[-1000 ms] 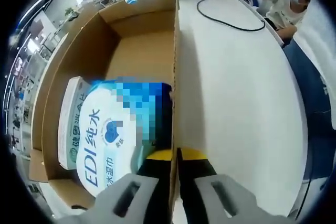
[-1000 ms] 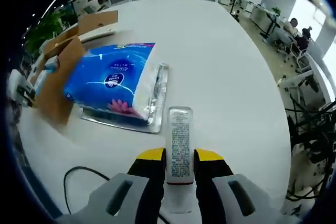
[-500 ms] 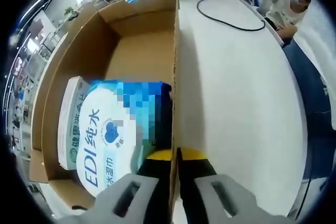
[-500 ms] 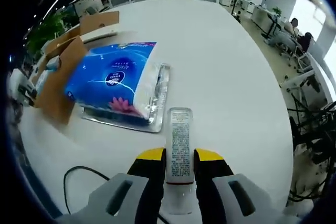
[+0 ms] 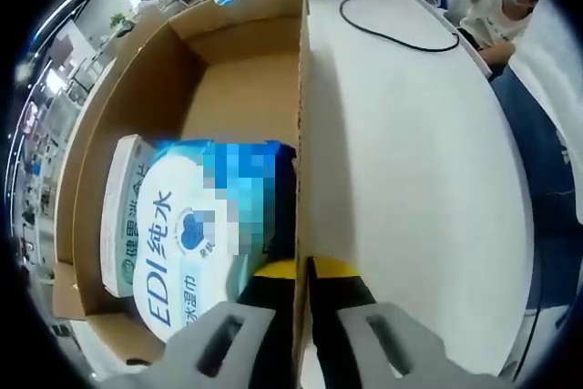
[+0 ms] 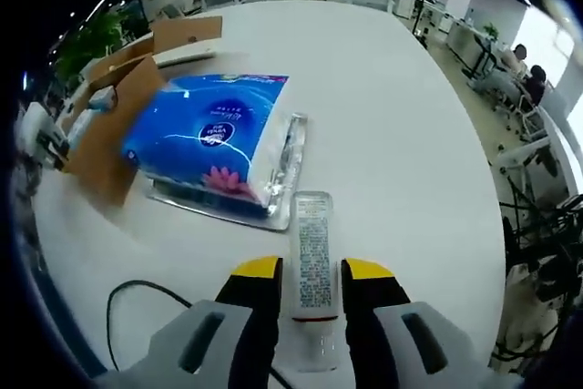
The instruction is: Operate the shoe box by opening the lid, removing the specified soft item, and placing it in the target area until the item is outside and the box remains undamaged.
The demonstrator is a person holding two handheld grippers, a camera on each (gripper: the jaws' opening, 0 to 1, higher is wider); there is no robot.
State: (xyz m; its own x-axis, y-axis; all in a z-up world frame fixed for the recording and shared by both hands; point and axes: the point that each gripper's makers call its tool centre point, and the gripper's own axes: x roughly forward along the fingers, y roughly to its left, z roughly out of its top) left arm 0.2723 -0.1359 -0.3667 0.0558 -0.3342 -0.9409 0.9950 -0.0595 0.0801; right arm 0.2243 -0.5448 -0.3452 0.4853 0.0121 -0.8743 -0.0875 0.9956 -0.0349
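The open cardboard shoe box (image 5: 241, 97) lies ahead of my left gripper (image 5: 299, 271), whose jaws are shut on the box's right side wall (image 5: 301, 125). Inside the box lies a blue and white wet-wipes pack (image 5: 178, 234), close to the held wall. In the right gripper view, my right gripper (image 6: 312, 272) is shut on a white labelled tube (image 6: 312, 234) that points forward above the table. A soft blue tissue pack (image 6: 209, 134) rests on the white table just ahead of the tube, outside the shoe box (image 6: 100, 143) at the left.
The white table (image 5: 410, 179) stretches to the right of the box, with a black cable (image 5: 392, 34) and a seated person (image 5: 492, 6) at its far end. Another black cable (image 6: 146, 291) loops near my right gripper. Office desks stand beyond.
The right gripper view has shifted a little, so the tissue pack sits slightly further right in the picture. The left gripper holds the box wall as before.
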